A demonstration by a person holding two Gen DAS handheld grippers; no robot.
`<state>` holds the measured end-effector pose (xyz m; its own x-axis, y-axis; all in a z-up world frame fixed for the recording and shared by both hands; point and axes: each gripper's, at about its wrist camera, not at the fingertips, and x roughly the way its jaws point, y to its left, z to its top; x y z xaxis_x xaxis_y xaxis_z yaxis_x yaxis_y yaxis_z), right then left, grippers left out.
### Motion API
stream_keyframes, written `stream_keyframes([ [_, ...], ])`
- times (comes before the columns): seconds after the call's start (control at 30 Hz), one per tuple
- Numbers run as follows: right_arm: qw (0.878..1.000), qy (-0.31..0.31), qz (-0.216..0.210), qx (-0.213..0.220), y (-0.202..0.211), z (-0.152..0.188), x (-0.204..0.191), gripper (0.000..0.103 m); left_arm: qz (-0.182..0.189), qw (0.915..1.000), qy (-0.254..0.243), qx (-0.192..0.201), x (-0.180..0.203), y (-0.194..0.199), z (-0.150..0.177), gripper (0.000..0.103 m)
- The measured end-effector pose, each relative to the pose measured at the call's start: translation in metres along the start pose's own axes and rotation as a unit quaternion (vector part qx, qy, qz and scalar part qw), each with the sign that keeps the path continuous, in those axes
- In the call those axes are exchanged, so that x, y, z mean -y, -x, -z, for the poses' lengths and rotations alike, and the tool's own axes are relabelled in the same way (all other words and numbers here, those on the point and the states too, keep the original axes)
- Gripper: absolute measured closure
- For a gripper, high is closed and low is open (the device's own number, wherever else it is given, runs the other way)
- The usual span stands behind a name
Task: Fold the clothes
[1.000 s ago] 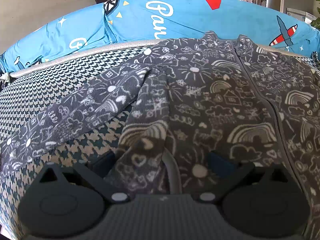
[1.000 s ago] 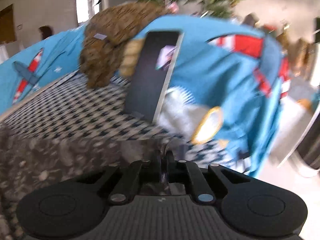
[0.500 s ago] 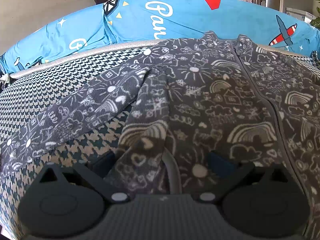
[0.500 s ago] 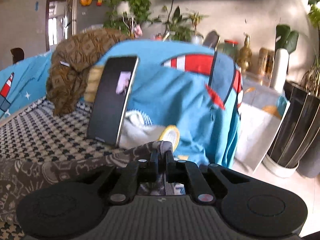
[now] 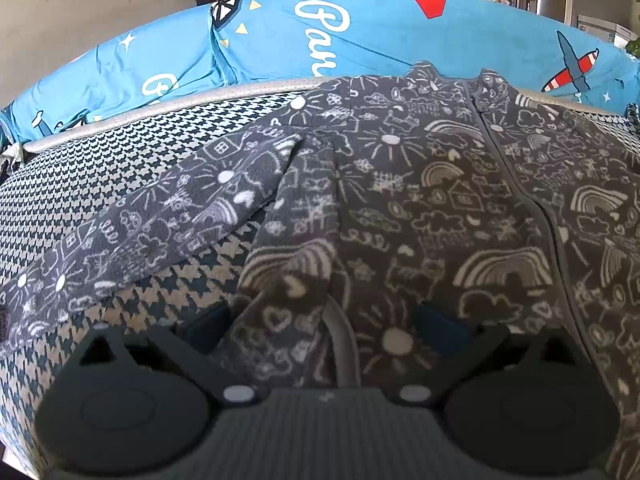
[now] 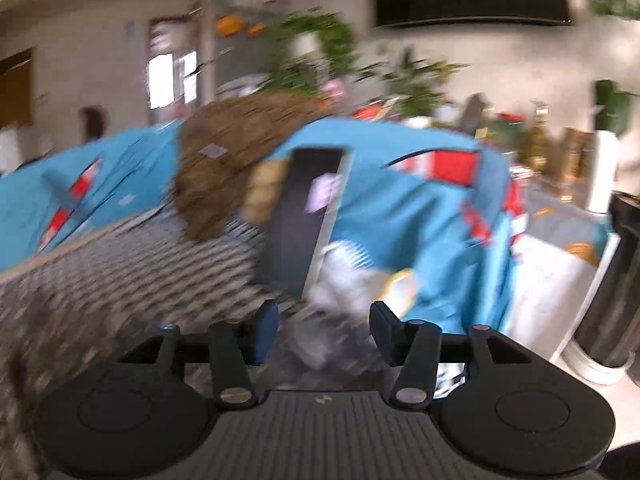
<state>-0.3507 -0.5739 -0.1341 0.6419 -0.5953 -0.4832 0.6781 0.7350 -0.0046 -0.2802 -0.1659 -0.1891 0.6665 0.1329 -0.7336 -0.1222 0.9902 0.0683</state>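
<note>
A dark grey zip-up garment printed with white rainbows and suns lies spread on the houndstooth sofa seat. Its left sleeve stretches out toward the left. My left gripper is open, its jaws wide apart at the garment's near hem, with a fold of fabric lying between them. The right wrist view is motion-blurred. There my right gripper is open and holds nothing; a blurred bit of grey fabric lies just below the fingers, and more of the garment shows at the left.
A blue cover with planes and lettering drapes the sofa back. At the sofa's right end stand a dark tablet leaning upright, a brown blanket and the blue-covered armrest. Plants and a black pot stand beyond.
My right gripper, which was shut on the sleeve end, has opened and let it go, and it swings quickly. The left gripper and the garment body have stayed put.
</note>
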Motion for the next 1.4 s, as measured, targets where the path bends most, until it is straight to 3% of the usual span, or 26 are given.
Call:
stream_keyframes([
  [0.13,0.998,0.029,-0.052,-0.036,-0.003,0.017,-0.023,0.05,-0.001,1.0,0.005,-0.005,-0.001,0.0,-0.001,0.0],
  [0.27,0.995,0.053,-0.075,-0.05,-0.003,0.027,-0.042,0.05,-0.003,0.9999,0.009,-0.011,0.0,0.0,-0.002,0.0],
  [0.63,0.992,0.067,-0.073,-0.083,-0.008,0.045,-0.06,0.04,-0.004,0.9994,0.022,-0.028,-0.001,-0.001,-0.005,0.0],
  [1.13,0.993,0.065,-0.053,-0.078,-0.008,0.047,-0.066,0.029,-0.003,0.9992,0.025,-0.031,-0.001,-0.002,-0.005,0.0],
  [1.27,0.994,0.08,-0.06,-0.044,0.007,0.048,-0.071,0.029,-0.004,0.999,0.029,-0.033,-0.001,-0.002,-0.005,0.0],
  [1.4,0.988,0.114,-0.092,-0.039,0.019,0.052,-0.085,0.029,-0.006,0.9989,0.033,-0.034,-0.001,0.0,-0.005,0.0],
])
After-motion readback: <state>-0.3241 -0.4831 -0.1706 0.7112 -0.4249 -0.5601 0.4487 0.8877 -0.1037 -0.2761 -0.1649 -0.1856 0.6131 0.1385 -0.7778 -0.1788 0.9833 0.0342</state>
